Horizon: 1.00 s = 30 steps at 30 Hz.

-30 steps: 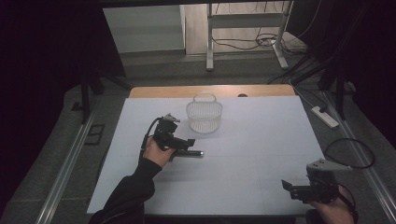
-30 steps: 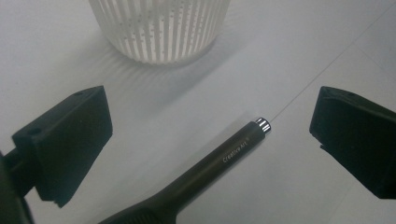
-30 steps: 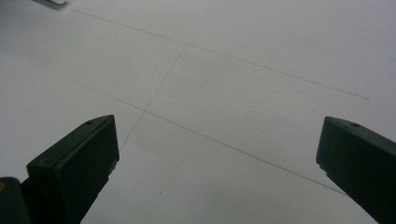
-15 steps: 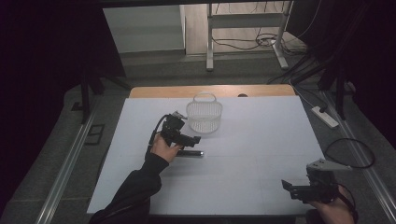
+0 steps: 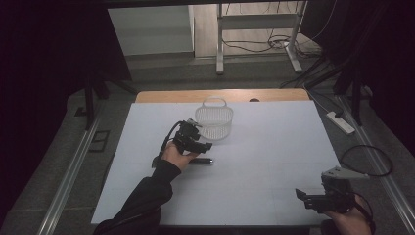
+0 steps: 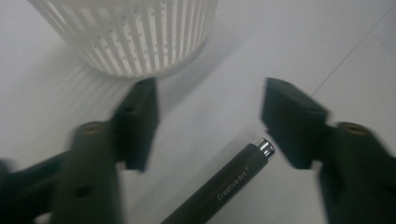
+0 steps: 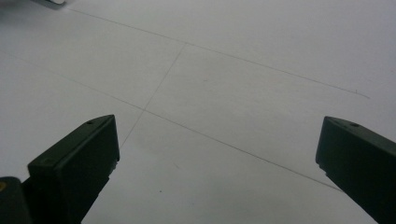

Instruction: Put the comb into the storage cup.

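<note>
1. While the person's left hand holds the left gripper (image 5: 199, 145) over the middle of the white table (image 5: 274, 147), a dark pen (image 5: 199, 161) lies flat on the table just below it, on the side nearer the person.
2. Seen from the left gripper view, the pen (image 6: 219, 184) runs diagonally from the bottom edge up toward the right, and its silver tip sits low in the gap between the two black jaws, closer to the right-hand jaw.
3. Both jaws of the left gripper (image 6: 208, 114) stand apart from the pen and have just been closing; nothing is pressed between them, and neither jaw touches the pen.
4. Just beyond the jaw tips stands a white slotted basket (image 6: 135, 35), upright on the table, near the pen but not touching it.
5. From the high view, the basket (image 5: 214, 122) sits toward the far edge of the table, just beside the left gripper.
6. Well apart, at the near right corner of the table, the right gripper (image 5: 304, 196) hangs with its jaws wide open over bare tabletop, holding nothing.
</note>
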### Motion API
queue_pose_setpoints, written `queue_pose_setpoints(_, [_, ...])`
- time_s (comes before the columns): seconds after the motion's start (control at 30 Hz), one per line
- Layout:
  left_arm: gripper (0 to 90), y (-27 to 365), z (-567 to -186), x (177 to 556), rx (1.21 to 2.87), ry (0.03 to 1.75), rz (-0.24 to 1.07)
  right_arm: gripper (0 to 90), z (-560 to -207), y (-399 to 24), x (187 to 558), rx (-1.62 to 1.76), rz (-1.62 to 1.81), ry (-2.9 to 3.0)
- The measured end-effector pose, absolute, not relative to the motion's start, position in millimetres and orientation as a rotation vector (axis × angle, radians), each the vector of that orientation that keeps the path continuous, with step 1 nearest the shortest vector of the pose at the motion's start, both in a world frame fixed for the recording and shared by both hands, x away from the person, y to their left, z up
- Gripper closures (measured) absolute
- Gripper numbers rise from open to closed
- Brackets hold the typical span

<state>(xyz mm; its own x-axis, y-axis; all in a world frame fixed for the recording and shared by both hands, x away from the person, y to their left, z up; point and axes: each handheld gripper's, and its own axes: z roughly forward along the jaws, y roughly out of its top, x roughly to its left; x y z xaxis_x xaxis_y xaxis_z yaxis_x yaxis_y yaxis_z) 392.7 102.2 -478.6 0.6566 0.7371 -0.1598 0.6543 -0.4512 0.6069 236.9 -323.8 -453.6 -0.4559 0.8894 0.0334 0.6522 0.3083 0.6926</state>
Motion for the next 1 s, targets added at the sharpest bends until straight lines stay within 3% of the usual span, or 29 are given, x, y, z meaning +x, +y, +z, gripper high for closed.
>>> queue_pose_setpoints(0.23, [88.3, 103.5, -478.3, 392.9, 2.213, 1.099, 0.104, 0.0, -453.7, -323.7, 236.9, 1.377, 0.924, 2.226])
queue_pose_setpoints(1.0, [88.5, 99.4, -505.3, 391.5, 2.271, 1.158, 0.082, 0.5, -453.6, -323.1, 236.4, 1.365, 0.922, 2.237])
